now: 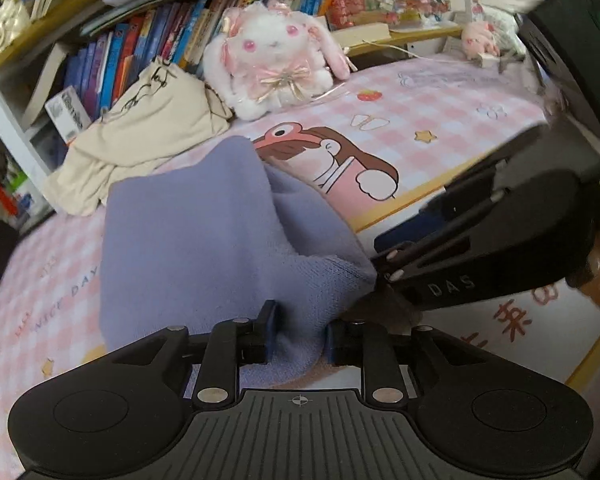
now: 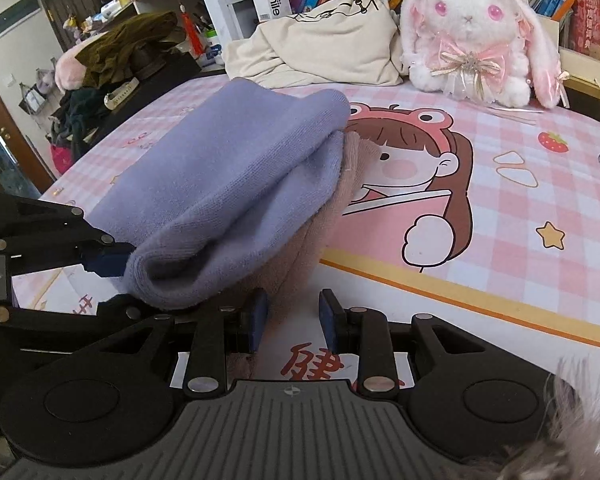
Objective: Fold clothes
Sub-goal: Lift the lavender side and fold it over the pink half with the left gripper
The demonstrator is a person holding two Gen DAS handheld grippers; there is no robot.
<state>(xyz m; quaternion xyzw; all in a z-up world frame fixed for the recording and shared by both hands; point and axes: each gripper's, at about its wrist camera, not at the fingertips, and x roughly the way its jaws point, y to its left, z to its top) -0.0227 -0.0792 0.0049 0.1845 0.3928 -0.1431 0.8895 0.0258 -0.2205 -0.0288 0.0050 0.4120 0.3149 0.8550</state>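
1. The purple cloth is doubled over into a thick roll, its near end lifted off the pink checked mat; its far end seems to rest on the mat. A brownish-pink underside hangs below the fold.
2. The left tool has its pads closed on a bunch of the purple cloth, pinched between them.
3. The right tool stands with a narrow gap between its pads; the brownish-pink edge lies against the left pad, and I cannot tell whether it is gripped. In the left wrist view the right tool meets the cloth's corner.
4. The mat, printed with a cartoon girl, covers the worktop.
5. Behind the cloth sit a crumpled cream bag and a white plush rabbit with pink bows.
6. Books fill the shelf behind them.
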